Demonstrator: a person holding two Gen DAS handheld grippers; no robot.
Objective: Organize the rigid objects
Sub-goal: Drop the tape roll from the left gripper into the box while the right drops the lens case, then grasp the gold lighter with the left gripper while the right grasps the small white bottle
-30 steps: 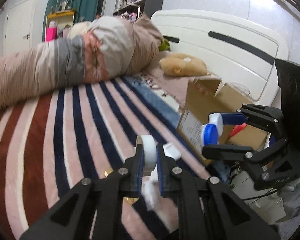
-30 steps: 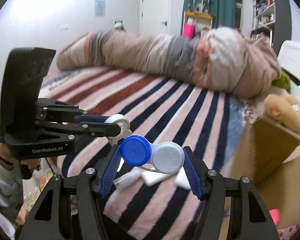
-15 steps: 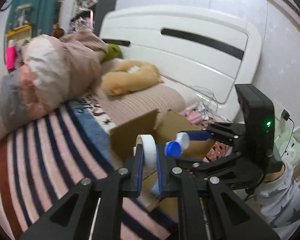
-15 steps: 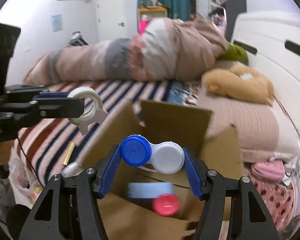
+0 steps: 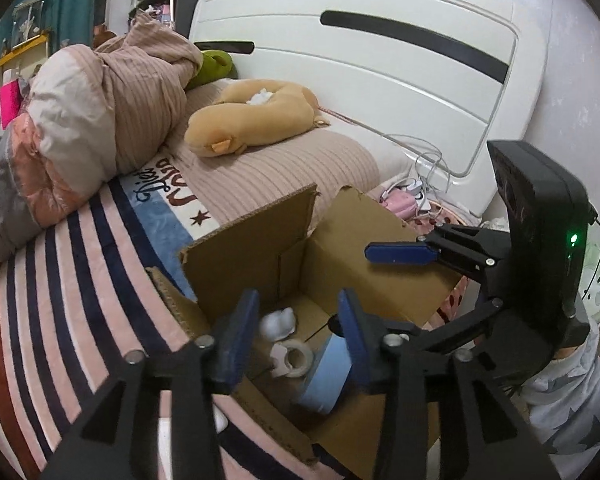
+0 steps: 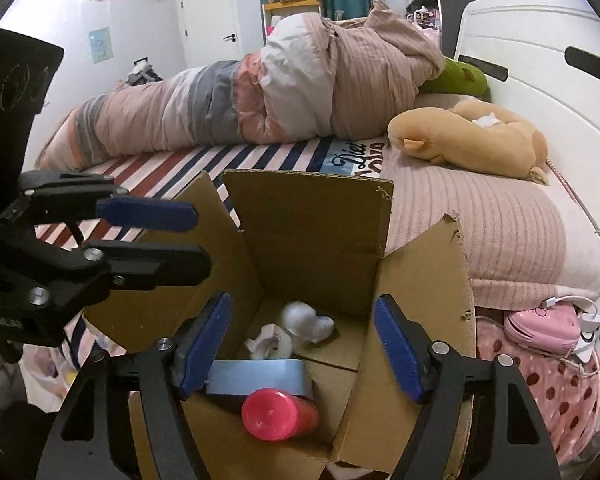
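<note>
You are working on a bed with a striped blanket [image 5: 60, 320], and the open cardboard box [image 6: 312, 240] sits on it by the pillow end, directly under both grippers. What matters for your next move is that everything you carried is now below the tongs, not between them: the tape roll [image 5: 294, 356] lies on the box floor just beneath the left gripper [image 5: 298, 332], beside a white blurred lump [image 5: 278, 324] that may be the lens case, too smeared to tell. A pale blue container [image 6: 256, 376] and a pink bottle [image 6: 278, 412] lie at the near wall, the bottle on its side with its cap end toward the right gripper's camera. The left gripper's jaws are opening with nothing between the pads, and the right gripper [image 6: 304, 348] is likewise opening and empty, its jaws straddling the box interior. Both tools tilt down into the box from the same side, the right one reaching across in the left view, close together but apart. As I judge it, the drop is done, so lift both clear of the flaps before swinging back over the blanket for whatever is left
</note>
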